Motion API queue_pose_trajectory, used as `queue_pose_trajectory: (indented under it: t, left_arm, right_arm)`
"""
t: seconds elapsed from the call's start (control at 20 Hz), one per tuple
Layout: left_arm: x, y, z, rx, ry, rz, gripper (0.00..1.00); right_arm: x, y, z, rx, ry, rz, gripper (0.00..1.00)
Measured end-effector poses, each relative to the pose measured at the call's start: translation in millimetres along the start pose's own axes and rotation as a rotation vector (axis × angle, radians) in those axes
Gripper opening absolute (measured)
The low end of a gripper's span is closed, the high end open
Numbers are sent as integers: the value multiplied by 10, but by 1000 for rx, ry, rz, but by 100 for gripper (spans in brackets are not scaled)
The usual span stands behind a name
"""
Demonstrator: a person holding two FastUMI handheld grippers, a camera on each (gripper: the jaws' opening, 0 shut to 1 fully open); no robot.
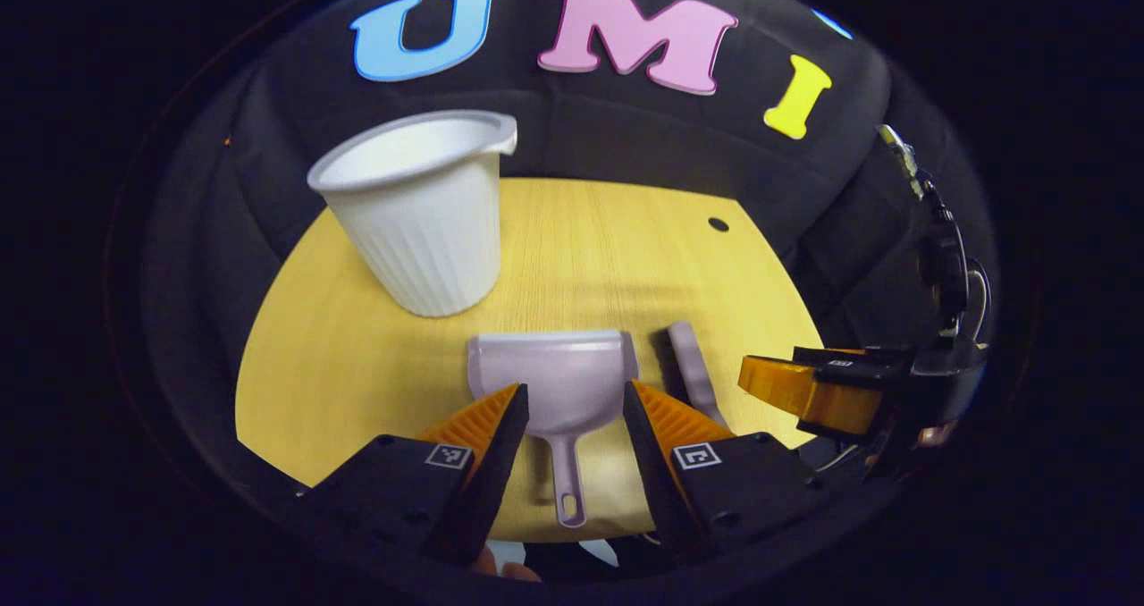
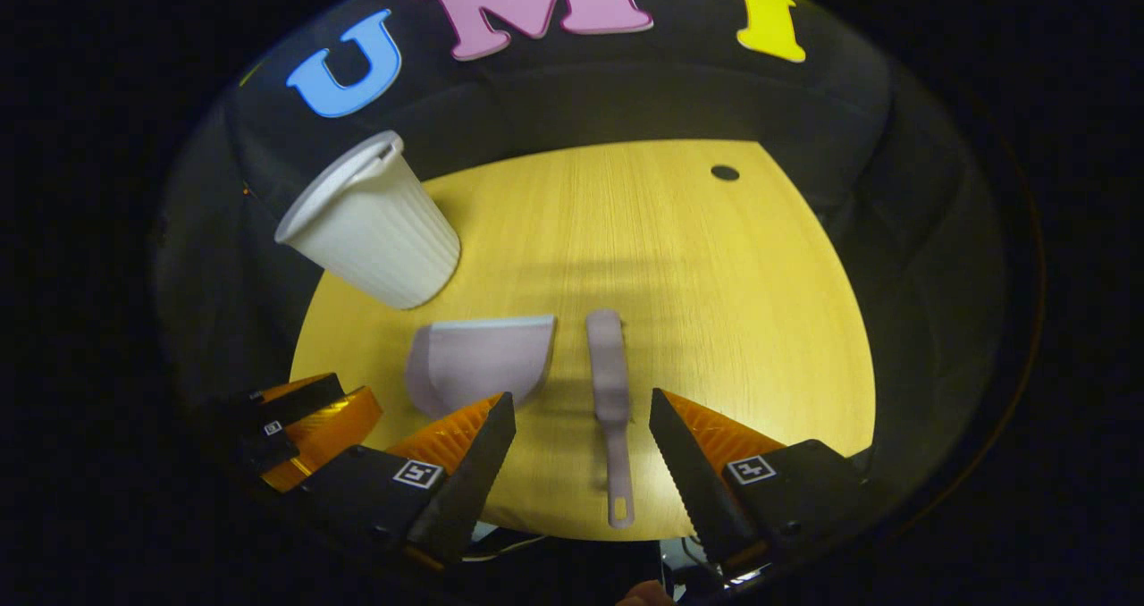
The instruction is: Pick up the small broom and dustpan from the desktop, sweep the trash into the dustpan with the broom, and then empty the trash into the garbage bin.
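Observation:
A pale lilac dustpan lies on the wooden desktop, its handle pointing toward me. My left gripper hovers open over it, a finger on each side of the pan's rear, not touching. To its right lies the small lilac broom. In the right gripper view the broom lies lengthwise between the open fingers of my right gripper, handle toward me, and the dustpan sits left of it. The white ribbed garbage bin stands upright at the back left.
The right gripper shows at the right edge of the left gripper view, and the left gripper at the lower left of the right gripper view. A small dark hole marks the desktop's far right. The desk's front edge lies just under both grippers.

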State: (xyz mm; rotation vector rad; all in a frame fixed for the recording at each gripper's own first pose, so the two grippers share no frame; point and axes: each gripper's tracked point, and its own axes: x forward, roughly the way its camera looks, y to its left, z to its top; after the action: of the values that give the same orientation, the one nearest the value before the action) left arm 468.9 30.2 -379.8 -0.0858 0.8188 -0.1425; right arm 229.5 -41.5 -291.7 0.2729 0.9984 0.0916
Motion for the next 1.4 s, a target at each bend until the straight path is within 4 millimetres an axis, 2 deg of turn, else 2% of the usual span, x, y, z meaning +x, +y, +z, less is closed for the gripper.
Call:
queue_pose_trajectory:
  t: [0.1,0.2,0.3,0.35,0.5,0.65,0.85,1.0,1.1,1.3,1.4]
  left_arm:
    - [-232,6,356,-1,-146,-12,65]
    - [-428,43,680,33,-290,12,65]
    - [-542,161,808,89,-432,58,65]
    - [-664,210,882,102,-506,68,80]
    - [-850,202,1074,94,-668,16,82]
    - [-943,188,1128,85,-774,23,81]
    - [-964,194,1114,68,-787,77,80]
    - [-1078,177,1112,60,-804,83,80]
    - [-1123,247,1162,99,-837,117,80]
    - [-1246,212,1165,147,-858,95,80]
    - [-1262,213,1121,146,-858,78,81]
  right_arm:
    - [-217,138,313,-18,-134,14,99]
    - [-451,260,507,-21,-265,24,98]
    - [-474,282,626,-9,-404,44,98]
    - [-435,265,707,-21,-473,58,98]
    - [-518,259,824,-95,-641,64,97]
    - [-652,319,949,-154,-771,90,98]
    - [-874,351,1084,-296,-879,122,98]
    - [-962,399,1188,-296,-940,135,98]
    - [-990,390,1171,-286,-954,100,97]
    - [-1175,389,1111,-261,-1012,13,98]
    - [-1193,377,1085,-242,-1017,12,97]
